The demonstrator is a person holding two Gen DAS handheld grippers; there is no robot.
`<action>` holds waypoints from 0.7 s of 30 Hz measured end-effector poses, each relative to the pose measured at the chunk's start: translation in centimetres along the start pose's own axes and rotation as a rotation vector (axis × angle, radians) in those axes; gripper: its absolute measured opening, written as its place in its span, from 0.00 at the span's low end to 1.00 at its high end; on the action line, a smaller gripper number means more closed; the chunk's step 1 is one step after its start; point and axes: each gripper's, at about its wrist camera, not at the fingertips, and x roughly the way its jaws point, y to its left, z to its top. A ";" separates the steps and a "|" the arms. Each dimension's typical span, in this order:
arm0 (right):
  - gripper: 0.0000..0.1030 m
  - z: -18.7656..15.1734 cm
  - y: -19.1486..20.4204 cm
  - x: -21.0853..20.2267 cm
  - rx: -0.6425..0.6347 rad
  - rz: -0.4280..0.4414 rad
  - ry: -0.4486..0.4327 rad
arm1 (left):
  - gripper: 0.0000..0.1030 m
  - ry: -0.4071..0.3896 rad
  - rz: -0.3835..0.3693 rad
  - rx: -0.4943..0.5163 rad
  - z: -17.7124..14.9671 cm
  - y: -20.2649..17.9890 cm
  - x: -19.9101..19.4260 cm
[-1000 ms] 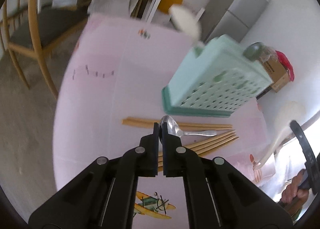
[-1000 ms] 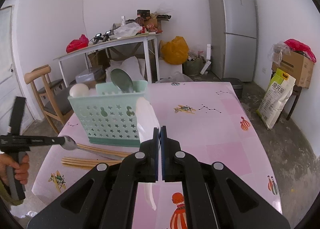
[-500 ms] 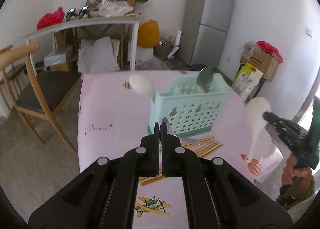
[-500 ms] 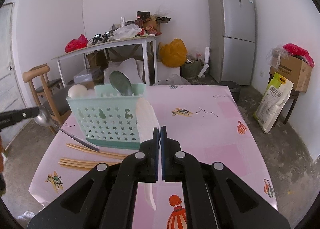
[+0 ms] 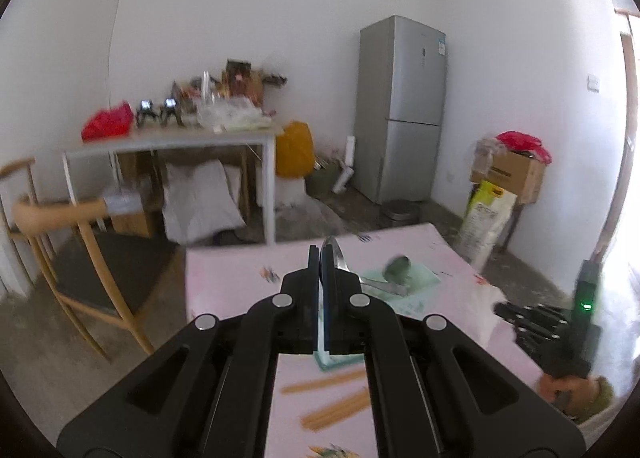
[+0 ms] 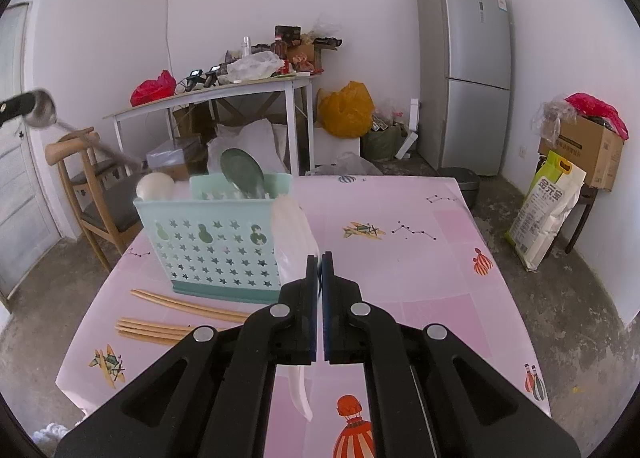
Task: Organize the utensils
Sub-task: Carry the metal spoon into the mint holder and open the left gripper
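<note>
My left gripper (image 5: 320, 258) is shut on a metal spoon (image 5: 340, 258) and holds it high above the mint green utensil basket (image 5: 404, 282); from the right wrist view the spoon (image 6: 42, 110) hangs up at the far left. My right gripper (image 6: 319, 262) is shut on a white plastic rice paddle (image 6: 294, 246), just right of the basket (image 6: 216, 242). A green spoon (image 6: 242, 169) and a white spoon (image 6: 154, 185) stand in the basket. Several wooden chopsticks (image 6: 168, 318) lie on the pink table (image 6: 420, 278) in front of it.
A wooden chair (image 6: 86, 185) stands at the table's far left. A cluttered white side table (image 6: 224, 91), a yellow bag (image 6: 346, 109) and a grey fridge (image 6: 464, 69) stand along the back wall. A rice sack (image 6: 548, 209) and carton (image 6: 588, 145) are on the right.
My left gripper has lifted the metal spoon off the table and swung it up high over the basket. The right gripper has held still with the paddle.
</note>
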 end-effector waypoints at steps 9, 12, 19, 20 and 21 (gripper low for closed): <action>0.02 0.1 0.0 -0.3 -0.002 -0.002 -0.005 | 0.00 0.049 0.120 0.189 0.5 -1.8 5.5; 0.02 0.0 -0.2 -0.4 0.001 -0.002 -0.007 | 0.00 0.103 0.108 0.215 0.0 -2.4 7.9; 0.02 -0.2 -0.7 0.0 0.010 0.002 0.005 | 0.02 0.192 0.048 0.200 -1.1 -3.0 11.5; 0.02 -0.3 -0.8 0.0 0.011 0.003 0.005 | 0.03 0.199 0.017 0.174 -1.1 -2.8 11.8; 0.02 -0.3 -0.8 0.0 0.013 0.004 0.005 | 0.03 0.199 -0.009 0.153 -1.4 -2.7 11.9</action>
